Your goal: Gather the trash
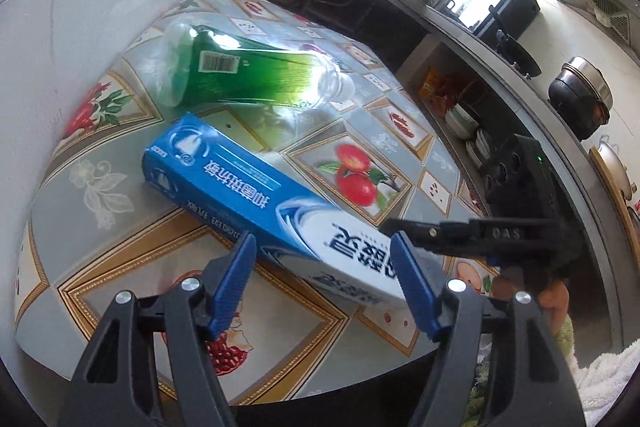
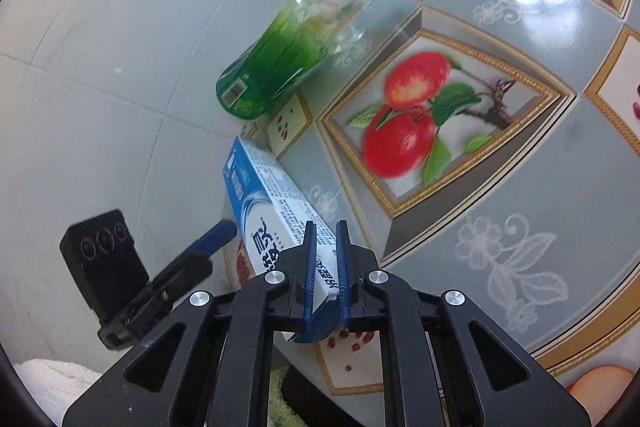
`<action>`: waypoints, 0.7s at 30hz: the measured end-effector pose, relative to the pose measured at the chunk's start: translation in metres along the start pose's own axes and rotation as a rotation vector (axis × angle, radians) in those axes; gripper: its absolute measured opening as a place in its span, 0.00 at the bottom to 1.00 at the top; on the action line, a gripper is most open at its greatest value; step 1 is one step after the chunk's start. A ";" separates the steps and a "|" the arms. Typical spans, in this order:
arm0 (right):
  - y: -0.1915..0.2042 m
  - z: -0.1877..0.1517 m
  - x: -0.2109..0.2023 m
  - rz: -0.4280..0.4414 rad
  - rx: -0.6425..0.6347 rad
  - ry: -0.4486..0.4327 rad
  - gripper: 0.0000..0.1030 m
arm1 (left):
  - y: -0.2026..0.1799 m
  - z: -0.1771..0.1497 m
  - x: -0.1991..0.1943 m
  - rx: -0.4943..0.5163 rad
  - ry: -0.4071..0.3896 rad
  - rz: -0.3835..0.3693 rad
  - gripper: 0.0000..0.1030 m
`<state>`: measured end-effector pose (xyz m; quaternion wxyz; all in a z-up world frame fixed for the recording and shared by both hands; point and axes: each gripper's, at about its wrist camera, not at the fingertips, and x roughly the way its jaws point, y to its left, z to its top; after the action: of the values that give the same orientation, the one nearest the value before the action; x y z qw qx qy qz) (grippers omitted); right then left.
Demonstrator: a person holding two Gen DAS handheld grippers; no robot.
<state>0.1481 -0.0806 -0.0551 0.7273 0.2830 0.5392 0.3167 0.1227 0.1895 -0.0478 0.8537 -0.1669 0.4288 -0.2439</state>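
Note:
A blue and white toothpaste box [image 1: 256, 199] lies on the fruit-patterned table [image 1: 120, 267]. My right gripper [image 2: 325, 227] is shut on the box's near end [image 2: 272, 203]; in the left wrist view it comes in from the right [image 1: 404, 227]. My left gripper [image 1: 322, 247] is open, its fingers either side of the same end of the box, not touching it. An empty clear plastic bottle with a green label [image 1: 236, 71] lies on its side beyond the box, also in the right wrist view [image 2: 288, 47].
The table stands on a pale tiled floor [image 2: 100, 67]. Dark kitchen shelving [image 1: 440, 39] with bowls, pots and packets runs along the right. A white towel [image 1: 612, 367] lies at lower right.

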 end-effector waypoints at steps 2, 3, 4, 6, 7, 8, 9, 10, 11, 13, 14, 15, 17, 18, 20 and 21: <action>0.008 -0.008 0.010 0.017 -0.014 0.047 0.10 | 0.003 0.003 0.001 -0.018 0.005 0.019 0.66; 0.013 -0.014 0.015 0.025 -0.025 0.071 0.10 | 0.004 0.004 0.002 -0.023 0.009 0.033 0.67; 0.017 -0.020 0.019 0.033 -0.035 0.091 0.10 | 0.005 0.004 0.003 -0.025 0.014 0.046 0.67; 0.027 -0.031 0.028 0.049 -0.059 0.129 0.10 | 0.005 0.004 0.006 -0.017 0.032 0.087 0.68; 0.032 -0.036 0.031 0.052 -0.073 0.143 0.10 | 0.004 0.003 0.009 -0.011 0.044 0.114 0.68; 0.036 -0.040 0.034 0.055 -0.086 0.154 0.11 | 0.004 0.003 0.011 -0.005 0.056 0.133 0.68; 0.039 -0.043 0.037 0.056 -0.095 0.163 0.11 | 0.004 0.002 0.014 0.005 0.072 0.150 0.68; 0.042 -0.046 0.039 0.050 -0.103 0.168 0.11 | 0.003 0.001 0.017 0.013 0.084 0.164 0.68; 0.044 -0.047 0.041 0.036 -0.112 0.167 0.11 | 0.002 0.001 0.020 0.021 0.096 0.182 0.68; 0.047 -0.048 0.036 0.006 -0.130 0.150 0.11 | 0.001 0.001 0.024 0.035 0.111 0.202 0.68; 0.047 -0.048 0.033 -0.010 -0.136 0.138 0.11 | 0.000 0.000 0.025 0.039 0.111 0.204 0.68; 0.048 -0.048 0.028 -0.031 -0.142 0.122 0.12 | 0.000 0.000 0.024 0.042 0.106 0.204 0.67; 0.047 -0.049 0.009 -0.074 -0.154 0.089 0.16 | -0.003 0.000 0.025 0.061 0.103 0.204 0.63; 0.048 -0.047 0.002 -0.098 -0.162 0.072 0.21 | -0.005 0.000 0.026 0.077 0.104 0.216 0.60; 0.050 -0.042 -0.011 -0.148 -0.185 0.035 0.26 | -0.008 0.000 0.029 0.098 0.102 0.218 0.60; 0.052 -0.041 -0.019 -0.175 -0.204 0.018 0.30 | -0.009 0.000 0.030 0.109 0.103 0.217 0.59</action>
<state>0.0968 -0.0592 -0.0151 0.7722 0.1566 0.5334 0.3075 0.1356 0.1654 -0.0625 0.8597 -0.0600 0.4737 -0.1812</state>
